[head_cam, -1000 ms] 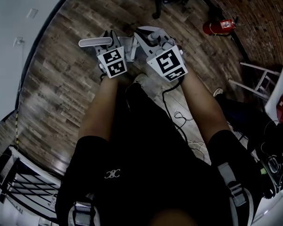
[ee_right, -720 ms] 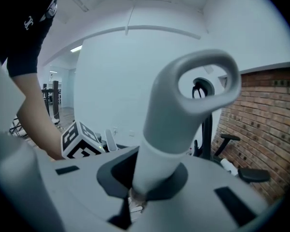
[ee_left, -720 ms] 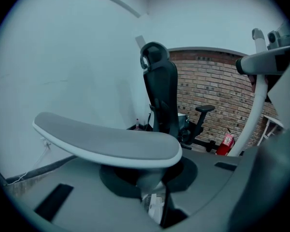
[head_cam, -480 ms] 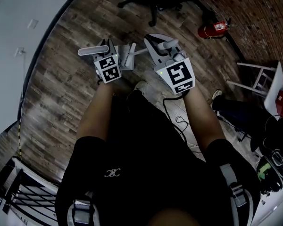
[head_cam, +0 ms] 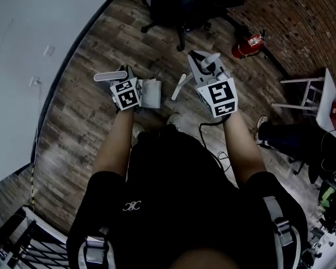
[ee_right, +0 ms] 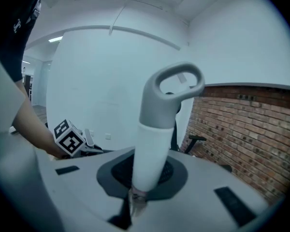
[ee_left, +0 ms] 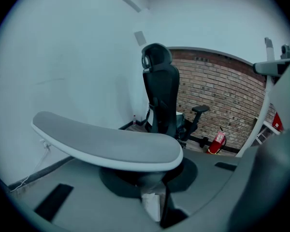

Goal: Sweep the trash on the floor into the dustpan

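Left gripper (ee_left: pixel 152 203) — jaws closed tight on the dustpan handle (ee_left: pixel 111 146), dustpan (head_cam: pixel 151 93) just to its right, over the wood floor (head_cam: pixel 78 128). Right gripper (ee_right: pixel 134 204) — jaws closed on the broom handle (ee_right: pixel 154 139), grey loop on top. Beyond: office chair (ee_left: pixel 159 95), brick wall (ee_left: pixel 222 91), red fire extinguisher (head_cam: pixel 247 43).

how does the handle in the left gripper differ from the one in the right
The dustpan handle in the left hand-held gripper is a flat, wide paddle lying crosswise; the broom handle in the right hand-held gripper is a round tube rising straight from the jaws. The dustpan handle ends plain and rounded; the broom handle ends in a grey loop. Both are clamped between jaws.
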A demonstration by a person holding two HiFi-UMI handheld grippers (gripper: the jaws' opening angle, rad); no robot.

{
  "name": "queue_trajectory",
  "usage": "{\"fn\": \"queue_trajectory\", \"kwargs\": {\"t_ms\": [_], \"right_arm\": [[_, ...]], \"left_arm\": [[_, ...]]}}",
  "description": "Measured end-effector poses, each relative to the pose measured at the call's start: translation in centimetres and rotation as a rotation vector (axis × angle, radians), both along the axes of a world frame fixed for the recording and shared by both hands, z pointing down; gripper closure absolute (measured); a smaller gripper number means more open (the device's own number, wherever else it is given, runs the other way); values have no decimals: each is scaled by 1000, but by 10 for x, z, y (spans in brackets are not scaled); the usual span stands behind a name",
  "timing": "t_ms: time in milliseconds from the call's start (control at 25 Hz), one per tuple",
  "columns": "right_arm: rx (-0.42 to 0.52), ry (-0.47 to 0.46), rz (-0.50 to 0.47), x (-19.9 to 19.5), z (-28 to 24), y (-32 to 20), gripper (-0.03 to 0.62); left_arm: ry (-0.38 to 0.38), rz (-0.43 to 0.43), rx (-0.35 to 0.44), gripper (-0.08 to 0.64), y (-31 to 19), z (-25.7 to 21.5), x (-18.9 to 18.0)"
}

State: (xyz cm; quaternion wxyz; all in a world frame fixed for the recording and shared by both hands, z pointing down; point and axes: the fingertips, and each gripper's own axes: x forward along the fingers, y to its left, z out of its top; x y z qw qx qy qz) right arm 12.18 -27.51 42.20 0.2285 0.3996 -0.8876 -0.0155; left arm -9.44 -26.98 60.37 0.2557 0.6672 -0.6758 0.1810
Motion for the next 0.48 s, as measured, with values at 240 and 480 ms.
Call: {"fn": "queue_trajectory", "kwargs": {"t_ms": [240,480], "right_arm": [[15,-21,89,21,-13,10,563],[24,-86,166,28,-34,13,563]], "left_arm": [[-29,24,31,495,10,-76,-16],[-73,164,138,496,22,-162,-15]]}}
